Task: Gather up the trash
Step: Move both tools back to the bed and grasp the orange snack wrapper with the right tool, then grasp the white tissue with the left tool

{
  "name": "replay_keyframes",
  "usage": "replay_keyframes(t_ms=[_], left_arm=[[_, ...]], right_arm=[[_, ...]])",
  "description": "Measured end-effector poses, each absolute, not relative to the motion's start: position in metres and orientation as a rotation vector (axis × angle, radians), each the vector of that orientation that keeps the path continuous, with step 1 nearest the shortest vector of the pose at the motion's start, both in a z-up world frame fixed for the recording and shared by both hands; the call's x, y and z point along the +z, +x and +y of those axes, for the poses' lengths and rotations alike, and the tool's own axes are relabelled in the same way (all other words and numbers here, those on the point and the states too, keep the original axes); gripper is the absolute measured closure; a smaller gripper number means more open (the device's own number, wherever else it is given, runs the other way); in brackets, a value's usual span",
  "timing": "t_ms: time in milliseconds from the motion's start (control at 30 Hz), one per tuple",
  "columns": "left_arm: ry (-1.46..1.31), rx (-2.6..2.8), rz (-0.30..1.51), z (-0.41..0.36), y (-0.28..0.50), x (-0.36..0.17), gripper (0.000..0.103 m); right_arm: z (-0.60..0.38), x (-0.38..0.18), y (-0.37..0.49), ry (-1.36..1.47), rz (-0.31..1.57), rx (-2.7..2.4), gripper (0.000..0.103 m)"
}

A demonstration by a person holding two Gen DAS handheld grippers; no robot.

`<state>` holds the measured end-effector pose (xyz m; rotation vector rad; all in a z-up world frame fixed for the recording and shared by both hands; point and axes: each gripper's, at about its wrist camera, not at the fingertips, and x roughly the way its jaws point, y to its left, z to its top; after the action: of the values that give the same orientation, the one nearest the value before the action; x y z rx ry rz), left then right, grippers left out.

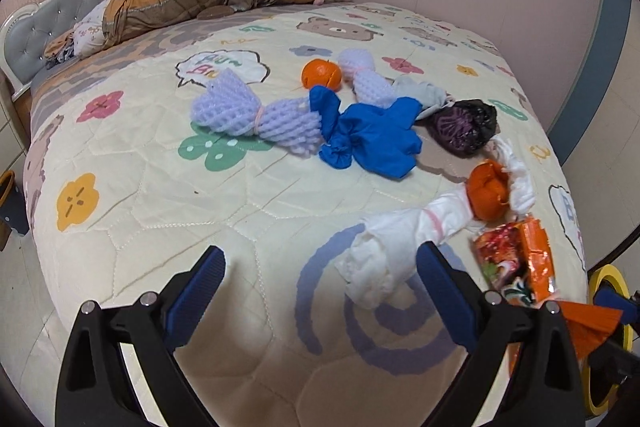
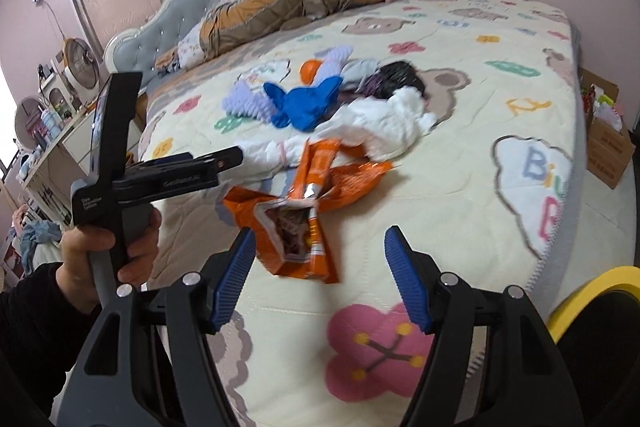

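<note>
Both grippers spread, nothing pinched. Right gripper (image 2: 320, 279) hovers over the bed (image 2: 460, 187); orange snack wrapper (image 2: 304, 211) lies just ahead of its fingers (image 2: 236, 273), nearer the left one, not touching. Left gripper (image 1: 320, 291): white wad (image 1: 380, 259) lies ahead between its fingers (image 1: 444, 291), beside the right one. Beyond the wrapper: blue bag (image 1: 372, 139), purple foam net (image 1: 256, 115), black bag (image 1: 464, 127), orange (image 1: 321, 75).
</note>
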<state>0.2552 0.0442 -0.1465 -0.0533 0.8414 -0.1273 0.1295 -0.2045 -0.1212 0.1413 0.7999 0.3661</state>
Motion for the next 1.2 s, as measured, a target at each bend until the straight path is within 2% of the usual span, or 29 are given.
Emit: replay_keyframes(t_ms=[267, 433, 533, 633, 700, 800, 867, 933, 1200], left_arm=[[-0.089, -0.142, 0.872, 0.047, 0.276, -0.156, 0.011], [-0.109, -0.176, 0.893, 0.044, 0.285, -0.161, 0.024], [-0.096, -0.189, 0.903, 0.040, 0.288, -0.164, 0.036], [-0.096, -0.211, 0.911, 0.037, 0.291, -0.166, 0.052], [-0.108, -0.229, 0.917, 0.035, 0.291, -0.167, 0.070], [-0.123, -0.246, 0.921, 0.030, 0.290, -0.169, 0.082], [-0.107, -0.251, 0.912, 0.027, 0.288, -0.168, 0.085], [-0.107, -0.256, 0.904, 0.027, 0.287, -0.168, 0.088], [-0.161, -0.273, 0.897, 0.032, 0.283, -0.164, 0.092]], right_arm=[[-0.178, -0.143, 0.151, 0.059, 0.835, 0.314, 0.039], [-0.173, -0.144, 0.153, 0.044, 0.832, 0.341, 0.039], [-0.173, -0.140, 0.152, 0.038, 0.814, 0.356, 0.039], [-0.173, -0.142, 0.158, 0.077, 0.840, 0.390, 0.039], [-0.172, -0.150, 0.168, 0.115, 0.884, 0.409, 0.044], [-0.168, -0.157, 0.176, 0.135, 0.910, 0.428, 0.055], [-0.165, -0.158, 0.178, 0.144, 0.915, 0.444, 0.069], [-0.162, -0.158, 0.178, 0.143, 0.914, 0.454, 0.076], [-0.168, -0.155, 0.171, 0.156, 0.911, 0.454, 0.082]])
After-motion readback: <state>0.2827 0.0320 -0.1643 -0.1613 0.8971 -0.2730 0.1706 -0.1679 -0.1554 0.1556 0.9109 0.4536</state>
